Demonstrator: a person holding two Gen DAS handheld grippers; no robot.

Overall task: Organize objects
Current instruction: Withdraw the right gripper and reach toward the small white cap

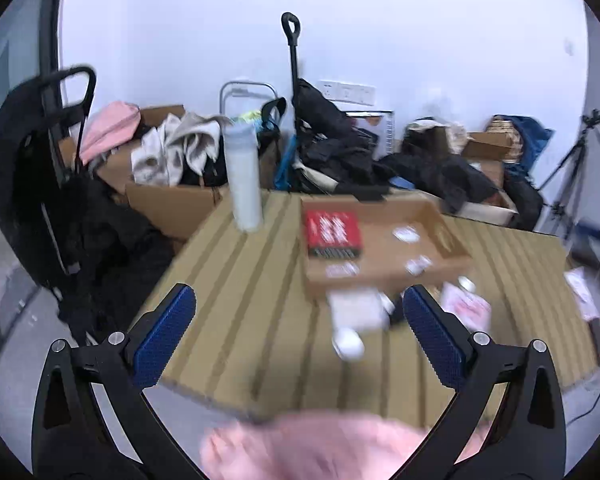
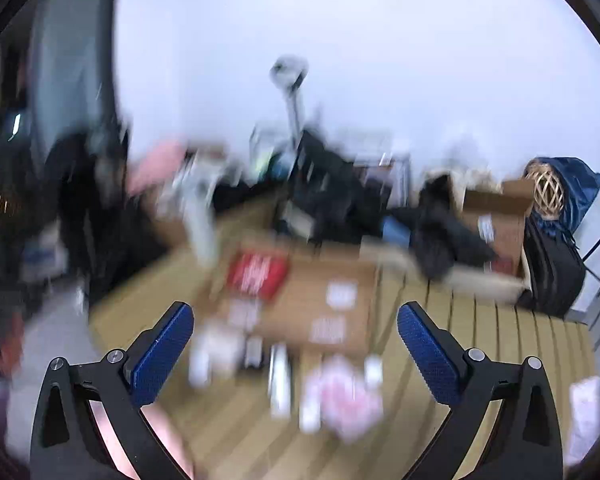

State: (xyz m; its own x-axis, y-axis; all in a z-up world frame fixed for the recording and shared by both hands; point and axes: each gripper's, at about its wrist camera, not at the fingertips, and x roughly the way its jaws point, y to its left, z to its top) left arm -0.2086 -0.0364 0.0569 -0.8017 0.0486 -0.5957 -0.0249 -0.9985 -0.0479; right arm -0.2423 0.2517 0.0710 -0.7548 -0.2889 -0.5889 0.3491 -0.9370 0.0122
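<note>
1. The counter (image 1: 240,280) is tan, flat and ribbed with long darker grooves; its near left corner juts out over grey floor in the left wrist view.
2. A shallow cardboard tray (image 1: 432,236) with low walls sits on the counter. A red box (image 1: 332,230) with white print lies flat in its left end, and a few small white packets lie on its floor.
3. A tall white bottle (image 1: 244,176) stands upright, smooth and cylindrical, near the counter's far left edge, apart from the tray.
4. Small loose items lie on the counter in front of the tray: a white card (image 1: 356,308), a round white piece (image 1: 348,342) and a pink-and-white packet (image 1: 466,306). Blur hides finer detail.
5. The left gripper (image 1: 300,306) hangs above the counter, spread wide and holding nothing; its pads (image 1: 166,336) are blue and knurled on black arms.
6. The right gripper (image 2: 296,322) is equally wide and holds nothing. Its view is heavily smeared; the red box (image 2: 258,274), tray (image 2: 332,300) and a pink-white clutter of packets (image 2: 344,396) show only as soft shapes.
7. Bare ribbed surface lies left of the tray and toward the near edge. Beyond the far edge, cardboard boxes (image 1: 168,204), dark clothes (image 1: 340,148) and a tripod (image 1: 572,168) crowd against the white wall.
8. Soft pink fabric (image 1: 308,448) fills the bottom of the left wrist view.
</note>
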